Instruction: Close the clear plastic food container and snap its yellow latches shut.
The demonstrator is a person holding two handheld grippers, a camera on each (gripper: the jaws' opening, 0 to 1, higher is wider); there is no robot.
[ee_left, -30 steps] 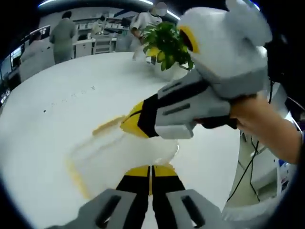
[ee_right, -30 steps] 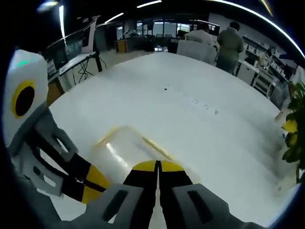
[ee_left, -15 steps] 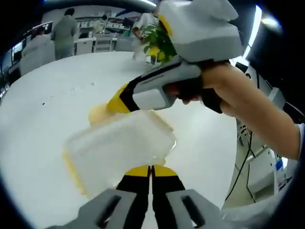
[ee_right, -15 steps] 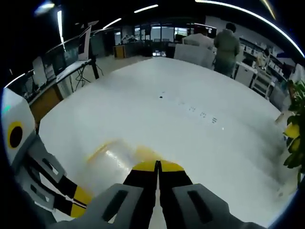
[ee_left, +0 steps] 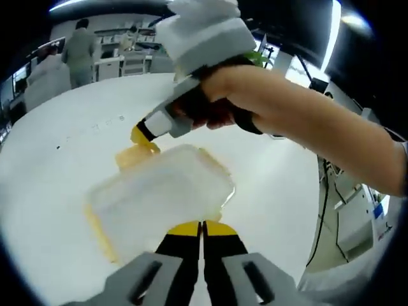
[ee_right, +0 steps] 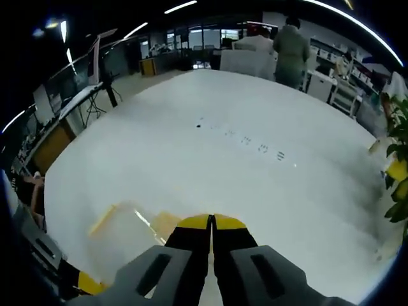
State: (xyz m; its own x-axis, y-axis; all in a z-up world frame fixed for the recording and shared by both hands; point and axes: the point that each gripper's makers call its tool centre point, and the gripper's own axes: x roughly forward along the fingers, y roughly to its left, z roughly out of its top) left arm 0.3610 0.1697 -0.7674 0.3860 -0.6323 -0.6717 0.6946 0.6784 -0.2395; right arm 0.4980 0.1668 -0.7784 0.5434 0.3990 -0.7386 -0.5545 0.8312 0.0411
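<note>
The left gripper (ee_left: pixel 201 224), jaws together, rests against the container's (ee_left: pixel 159 197) near edge on the table (ee_left: pixel 57 166). Beyond it, the right gripper (ee_left: pixel 144 135) has swung from above the lid to its far side, jaws together at a yellow latch (ee_left: pixel 134 155), so latching looks underway.

Open-plan office or lab: big white table (ee_right: pixel 255 191), monitors (ee_right: pixel 102 54) on stands, white shelving (ee_left: pixel 137 57), ceiling strip lights (ee_right: pixel 178 7), people (ee_right: pixel 291 44) standing, potted plant (ee_right: pixel 396 159).
</note>
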